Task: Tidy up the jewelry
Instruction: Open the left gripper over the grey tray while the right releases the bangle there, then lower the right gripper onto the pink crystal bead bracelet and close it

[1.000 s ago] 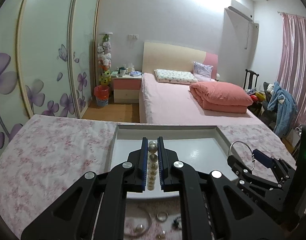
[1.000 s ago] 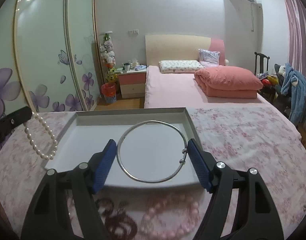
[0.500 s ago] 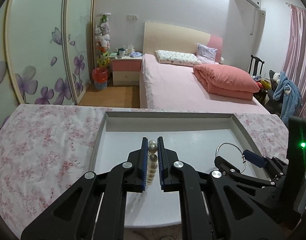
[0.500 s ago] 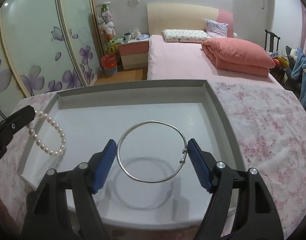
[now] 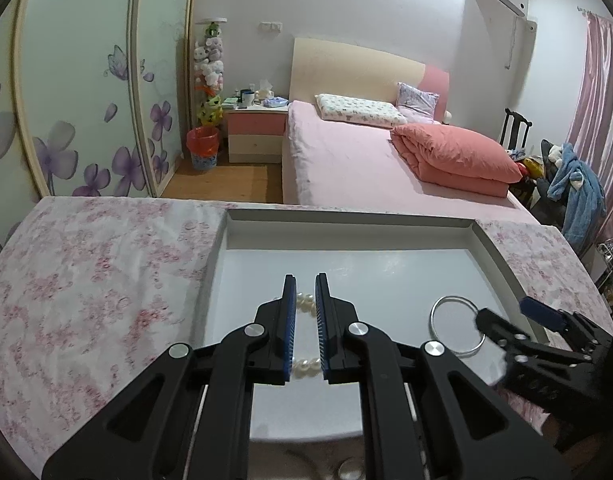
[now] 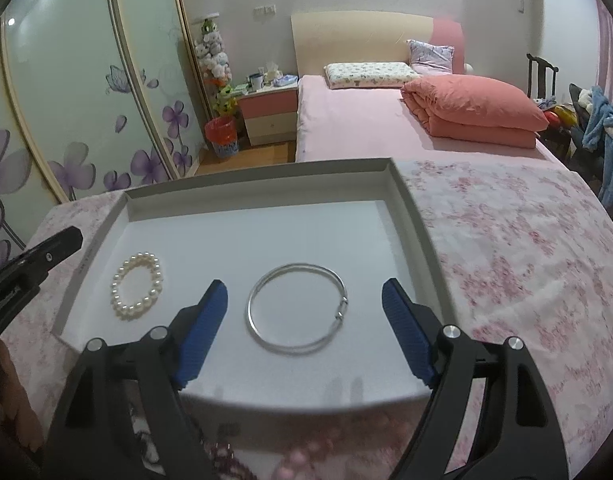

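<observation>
A shallow white tray (image 6: pixel 410 204) sits on a pink floral cloth. A white pearl bracelet (image 6: pixel 137 286) lies flat in its left part. A silver bangle (image 6: pixel 297 311) lies flat right of it. My right gripper (image 6: pixel 304 306) is open wide, and the bangle lies free between its blue pads. In the left wrist view my left gripper (image 5: pixel 305 294) hangs just over the pearl bracelet (image 5: pixel 305 302), with its jaws a small way apart; beads show between them. The bangle (image 5: pixel 456 326) and the tray (image 5: pixel 346 218) show there too.
More jewelry lies on the cloth in front of the tray: pink beads (image 6: pixel 306 456) and dark red beads (image 6: pixel 226 460), partly hidden by my right gripper. The floral cloth (image 6: pixel 506 240) stretches right of the tray. A bed stands beyond the table.
Both grippers came down into the tray. The right one opened and let go of the bangle. The pearl bracelet, hanging from the left gripper before, now lies flat on the tray floor.
</observation>
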Tool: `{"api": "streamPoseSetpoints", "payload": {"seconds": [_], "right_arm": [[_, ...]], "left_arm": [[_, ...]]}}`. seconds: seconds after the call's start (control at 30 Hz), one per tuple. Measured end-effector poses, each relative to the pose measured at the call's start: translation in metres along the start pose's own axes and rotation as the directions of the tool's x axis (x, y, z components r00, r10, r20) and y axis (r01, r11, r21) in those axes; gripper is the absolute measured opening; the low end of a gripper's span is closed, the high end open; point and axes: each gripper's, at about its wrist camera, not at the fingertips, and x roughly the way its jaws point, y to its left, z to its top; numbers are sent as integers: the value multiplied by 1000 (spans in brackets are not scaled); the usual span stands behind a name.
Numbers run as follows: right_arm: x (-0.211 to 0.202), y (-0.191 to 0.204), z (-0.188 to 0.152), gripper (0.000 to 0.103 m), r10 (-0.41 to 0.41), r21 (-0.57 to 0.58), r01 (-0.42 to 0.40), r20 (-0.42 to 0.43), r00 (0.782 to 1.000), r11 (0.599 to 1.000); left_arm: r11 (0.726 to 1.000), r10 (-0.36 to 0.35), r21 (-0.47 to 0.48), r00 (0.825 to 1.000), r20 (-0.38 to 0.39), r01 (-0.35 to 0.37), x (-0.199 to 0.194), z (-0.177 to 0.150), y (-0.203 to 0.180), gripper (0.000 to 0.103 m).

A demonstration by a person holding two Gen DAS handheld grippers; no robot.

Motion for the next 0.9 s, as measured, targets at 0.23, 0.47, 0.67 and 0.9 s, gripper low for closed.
{"api": "streamPoseSetpoints", "payload": {"seconds": [0.23, 0.47, 0.67, 0.9], "right_arm": [[-39, -12, -24, 77, 7, 15, -8, 15, 1000, 1000], [-61, -29, -58, 66, -43, 1, 43, -18, 999, 999], [-54, -50, -74, 60, -66, 51, 70, -78, 995, 996], [-42, -49, -79, 60, -86, 57, 92, -108, 990, 994]], "left_arm": [[1000, 7, -5, 999, 32, -7, -37, -19, 17, 11], [999, 47, 22, 998, 47, -48, -75, -58, 36, 21], [990, 112, 78, 992, 61, -117, -84, -82, 36, 31], [983, 159, 83, 987, 37, -162, -81, -94, 39, 33]]}}
